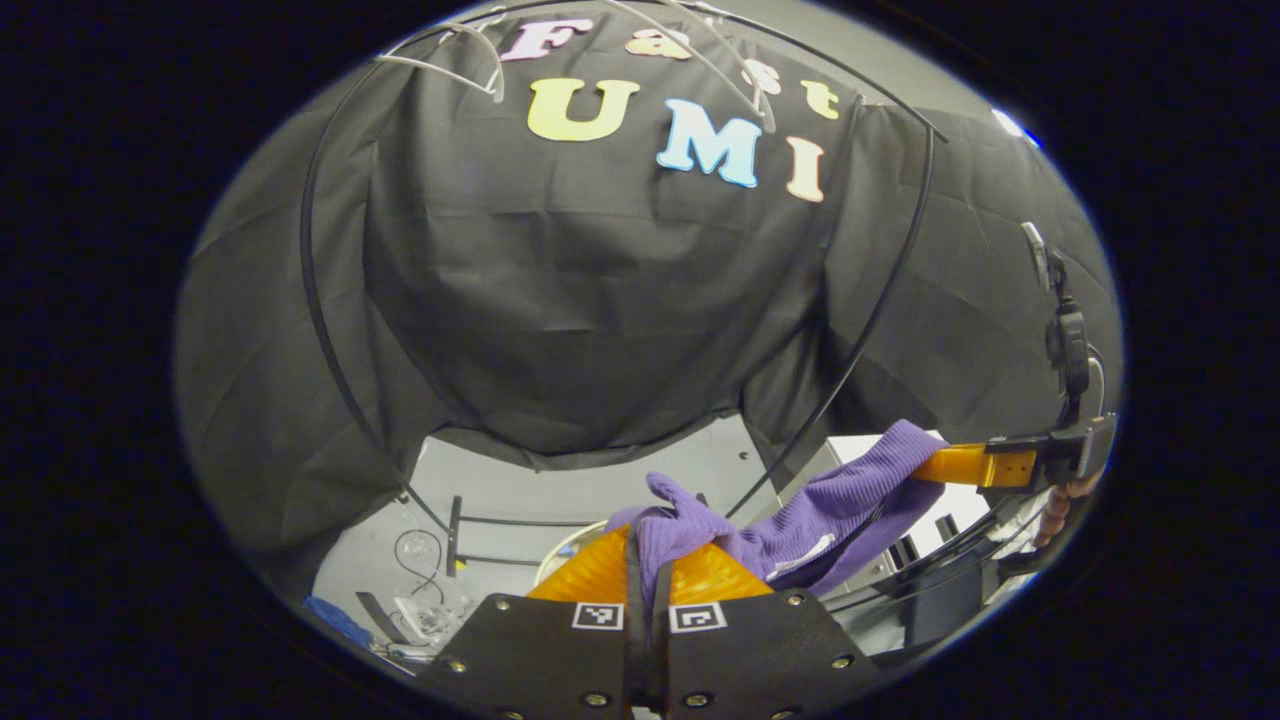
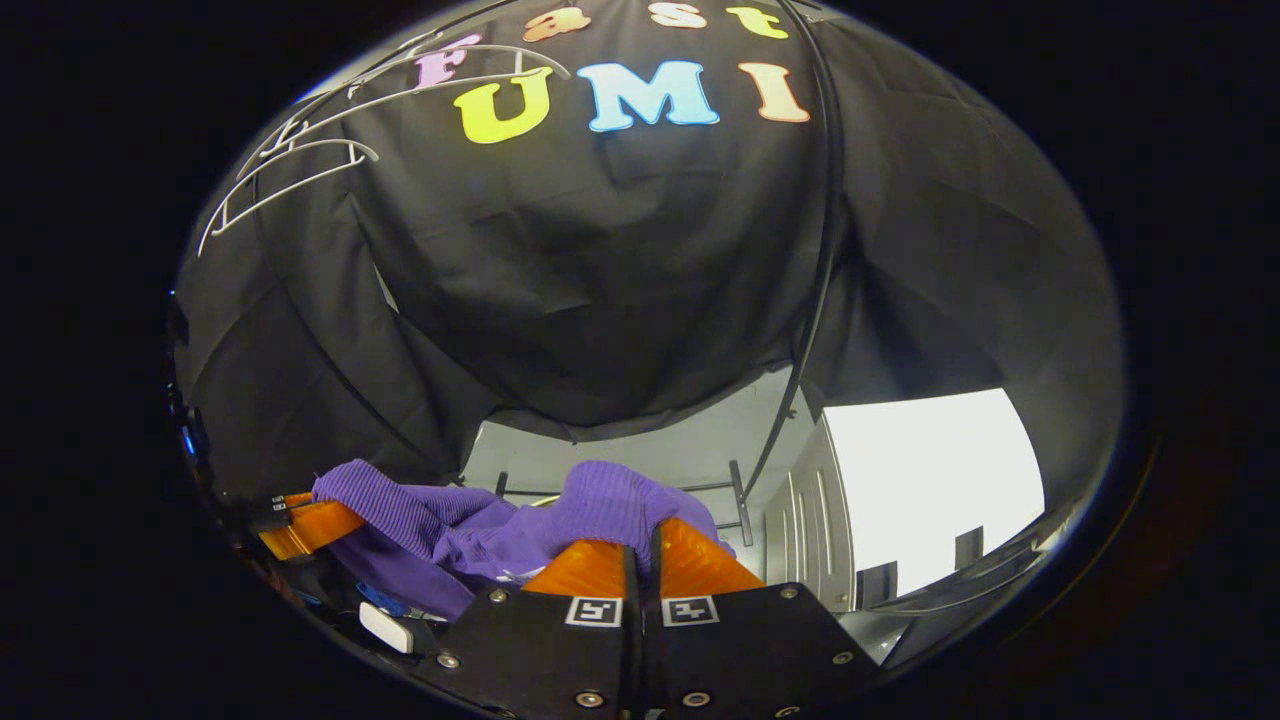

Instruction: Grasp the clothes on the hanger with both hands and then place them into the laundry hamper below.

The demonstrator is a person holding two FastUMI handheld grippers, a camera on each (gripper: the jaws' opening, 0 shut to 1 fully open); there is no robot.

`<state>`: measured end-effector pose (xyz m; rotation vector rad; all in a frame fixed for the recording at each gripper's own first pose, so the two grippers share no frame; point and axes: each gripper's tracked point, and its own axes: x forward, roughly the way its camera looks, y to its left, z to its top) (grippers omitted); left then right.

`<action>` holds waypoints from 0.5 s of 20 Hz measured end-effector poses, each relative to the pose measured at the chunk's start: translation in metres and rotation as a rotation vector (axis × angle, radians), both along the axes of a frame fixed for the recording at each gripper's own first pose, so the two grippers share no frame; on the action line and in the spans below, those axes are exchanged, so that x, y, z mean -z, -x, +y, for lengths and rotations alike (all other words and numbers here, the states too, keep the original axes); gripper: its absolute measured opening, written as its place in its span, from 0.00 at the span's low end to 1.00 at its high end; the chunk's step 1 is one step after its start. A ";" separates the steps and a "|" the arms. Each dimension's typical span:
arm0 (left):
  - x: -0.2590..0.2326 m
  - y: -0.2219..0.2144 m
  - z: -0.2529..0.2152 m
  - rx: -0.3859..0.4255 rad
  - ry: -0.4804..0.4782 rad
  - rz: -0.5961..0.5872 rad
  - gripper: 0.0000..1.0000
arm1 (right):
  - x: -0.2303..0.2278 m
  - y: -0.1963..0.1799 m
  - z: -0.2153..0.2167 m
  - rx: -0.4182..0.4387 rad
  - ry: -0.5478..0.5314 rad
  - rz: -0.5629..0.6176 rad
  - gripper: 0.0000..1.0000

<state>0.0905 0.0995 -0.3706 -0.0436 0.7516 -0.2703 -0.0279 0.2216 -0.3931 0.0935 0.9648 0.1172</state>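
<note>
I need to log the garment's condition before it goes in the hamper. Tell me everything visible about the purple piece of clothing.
The purple garment is a ribbed knit, soft and crumpled, with a small white patch, perhaps a label, near its lower fold. It hangs stretched between the two grippers, off the hangers: the left gripper has its orange jaws closed on one bunched end, the right gripper pinches the other end, which bulges over its jaws. The middle sags in loose folds.

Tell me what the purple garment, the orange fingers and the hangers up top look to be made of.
Purple garment: soft ribbed knit, matte; fine parallel ribs show, and it drapes and bunches between the two tools. Orange fingers of the right tool: translucent, glossy plastic, probably 3D-printed going by the faint ridged texture. Hangers: thin white rods, likely coated wire or plastic; too small to tell which.
</note>
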 end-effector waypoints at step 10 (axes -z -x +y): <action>0.023 -0.004 0.001 0.010 -0.029 0.034 0.02 | -0.001 0.008 -0.004 0.014 -0.004 0.048 0.02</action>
